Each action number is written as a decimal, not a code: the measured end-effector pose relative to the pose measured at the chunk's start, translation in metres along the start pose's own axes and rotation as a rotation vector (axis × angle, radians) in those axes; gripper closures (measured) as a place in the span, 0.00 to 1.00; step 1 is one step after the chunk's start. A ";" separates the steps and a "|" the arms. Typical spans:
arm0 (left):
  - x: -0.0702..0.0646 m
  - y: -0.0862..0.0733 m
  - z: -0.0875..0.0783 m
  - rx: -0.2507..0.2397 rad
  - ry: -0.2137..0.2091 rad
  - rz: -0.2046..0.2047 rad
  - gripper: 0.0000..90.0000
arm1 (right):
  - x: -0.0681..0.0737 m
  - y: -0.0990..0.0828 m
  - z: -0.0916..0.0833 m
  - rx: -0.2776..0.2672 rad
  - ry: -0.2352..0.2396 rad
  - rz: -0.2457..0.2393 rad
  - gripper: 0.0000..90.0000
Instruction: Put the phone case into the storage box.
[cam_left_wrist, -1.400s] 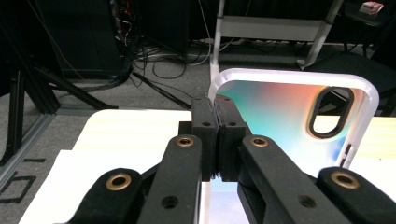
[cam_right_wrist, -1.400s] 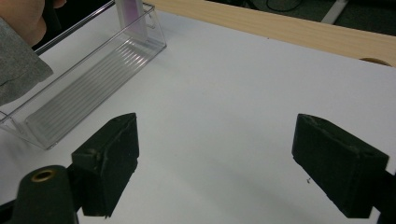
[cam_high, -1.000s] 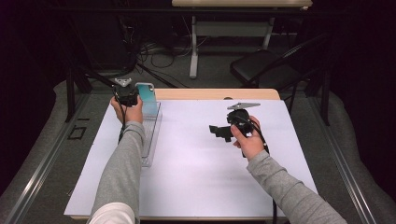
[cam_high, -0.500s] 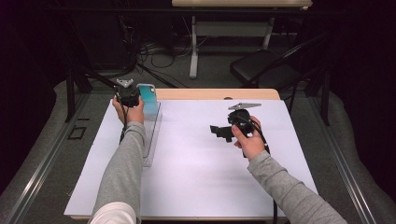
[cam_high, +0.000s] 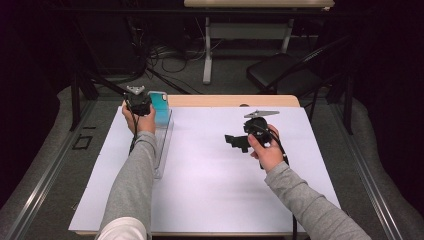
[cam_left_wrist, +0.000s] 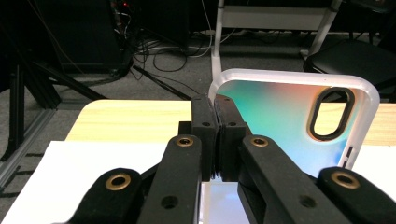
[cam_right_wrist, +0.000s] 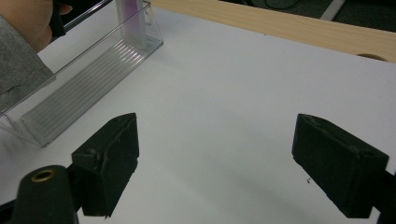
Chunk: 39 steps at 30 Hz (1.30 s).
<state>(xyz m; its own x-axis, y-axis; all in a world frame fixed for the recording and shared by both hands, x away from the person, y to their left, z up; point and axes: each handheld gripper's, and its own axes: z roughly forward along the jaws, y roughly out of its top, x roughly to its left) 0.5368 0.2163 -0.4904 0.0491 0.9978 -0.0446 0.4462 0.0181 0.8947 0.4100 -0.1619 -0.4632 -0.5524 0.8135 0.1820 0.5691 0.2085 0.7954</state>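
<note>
- While clamped shut on phone case (cam_left_wrist: 280, 121), left gripper (cam_high: 139, 106): lower straight into clear rack (cam_high: 162, 150), 10 o'clock corner.
- Right gripper (cam_high: 235, 142): wide open, empty; hold clear.

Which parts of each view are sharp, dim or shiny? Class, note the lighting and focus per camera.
High view: the white table sheet is evenly lit, the floor beyond dark. Left gripper view: the phone case is sharp with a soft sheen, while the left gripper is slightly soft close up. Right gripper view: the clear slotted rack catches faint glints; the right gripper casts a soft shadow.
</note>
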 end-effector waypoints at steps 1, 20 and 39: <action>0.000 0.000 0.000 0.001 0.001 0.003 0.98 | 0.000 0.000 0.000 0.000 0.000 0.001 0.16; -0.002 -0.002 0.002 0.011 0.002 0.011 0.97 | 0.000 0.000 0.000 0.001 -0.001 0.000 0.16; 0.001 -0.001 0.003 0.026 -0.005 0.006 0.88 | 0.000 0.000 0.001 0.004 0.000 0.001 0.16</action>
<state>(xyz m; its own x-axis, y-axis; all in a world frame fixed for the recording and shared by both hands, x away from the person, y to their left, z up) 0.5386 0.2171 -0.4929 0.0563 0.9975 -0.0421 0.4694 0.0107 0.8829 0.4100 -0.1614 -0.4638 -0.5519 0.8136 0.1828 0.5720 0.2099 0.7930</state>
